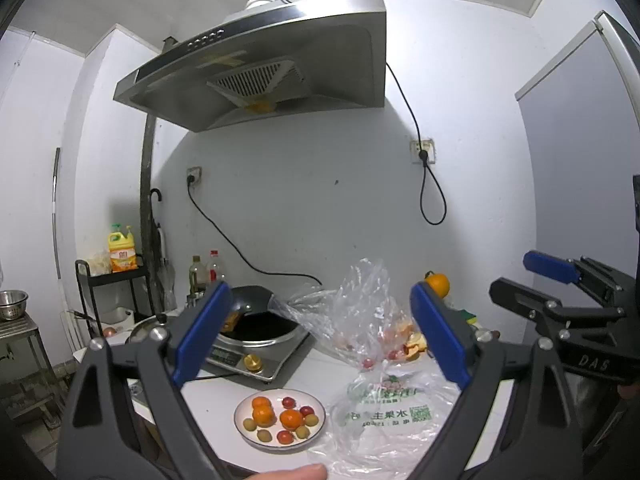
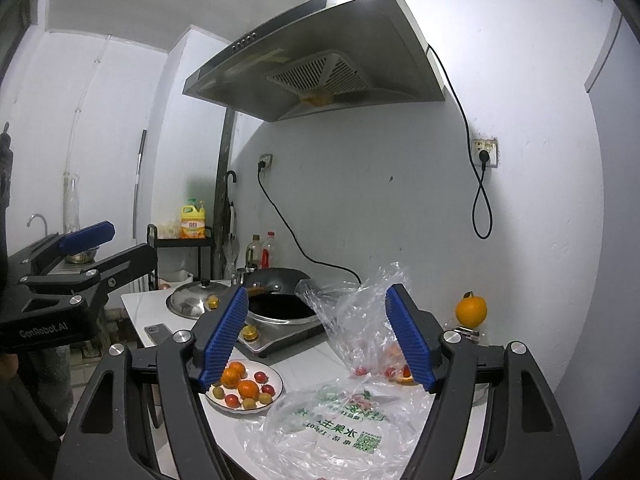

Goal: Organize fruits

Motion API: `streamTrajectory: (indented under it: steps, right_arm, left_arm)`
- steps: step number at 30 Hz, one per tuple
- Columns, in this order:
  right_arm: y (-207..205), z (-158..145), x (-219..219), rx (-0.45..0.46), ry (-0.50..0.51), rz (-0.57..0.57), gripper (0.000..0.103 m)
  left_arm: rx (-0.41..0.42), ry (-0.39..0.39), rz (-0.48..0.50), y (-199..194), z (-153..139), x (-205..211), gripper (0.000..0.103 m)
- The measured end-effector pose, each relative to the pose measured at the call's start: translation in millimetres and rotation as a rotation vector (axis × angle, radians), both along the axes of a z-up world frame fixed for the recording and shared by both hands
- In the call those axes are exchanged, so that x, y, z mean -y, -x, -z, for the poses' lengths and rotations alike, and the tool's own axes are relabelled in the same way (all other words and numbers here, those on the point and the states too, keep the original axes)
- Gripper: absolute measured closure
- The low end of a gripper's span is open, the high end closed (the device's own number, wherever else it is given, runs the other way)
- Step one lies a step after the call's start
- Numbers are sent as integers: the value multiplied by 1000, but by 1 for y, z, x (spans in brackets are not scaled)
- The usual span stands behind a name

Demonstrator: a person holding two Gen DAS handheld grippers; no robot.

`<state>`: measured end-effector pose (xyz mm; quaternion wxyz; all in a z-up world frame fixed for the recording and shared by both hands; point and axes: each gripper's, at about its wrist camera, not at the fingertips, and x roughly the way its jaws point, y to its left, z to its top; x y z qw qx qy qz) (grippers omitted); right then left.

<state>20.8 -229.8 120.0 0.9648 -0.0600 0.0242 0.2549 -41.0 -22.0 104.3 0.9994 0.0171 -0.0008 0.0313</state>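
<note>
Fruits (image 1: pixel 280 420) on plate (image 1: pixel 242 428), bag (image 1: pixel 384 408) right, wok (image 1: pixel 260 324) behind

1. Three oranges (image 1: pixel 291 418) on the white plate (image 1: pixel 244 409), below and between the left gripper's (image 1: pixel 322 330) spread fingers.
2. Three red cherry tomatoes (image 1: pixel 285 436) on that plate.
3. Four green-yellow small fruits (image 1: pixel 263 435) on it too.
4. Two clear plastic bags (image 1: pixel 384 412) just right of the plate, under the right gripper (image 2: pixel 316 338).
5. One orange (image 2: pixel 471 309) alone, beyond the right gripper's right finger.
6. Two bottles (image 2: pixel 262 251) far ahead, behind the wok (image 2: pixel 280 304).
</note>
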Motion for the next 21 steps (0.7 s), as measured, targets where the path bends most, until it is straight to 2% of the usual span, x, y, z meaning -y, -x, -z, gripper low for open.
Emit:
streamTrajectory:
  steps: [21]
  right_arm:
    - [-1, -1, 0, 2, 2, 0, 28]
  left_arm:
    - [-8, -3, -6, -1, 0, 1, 11]
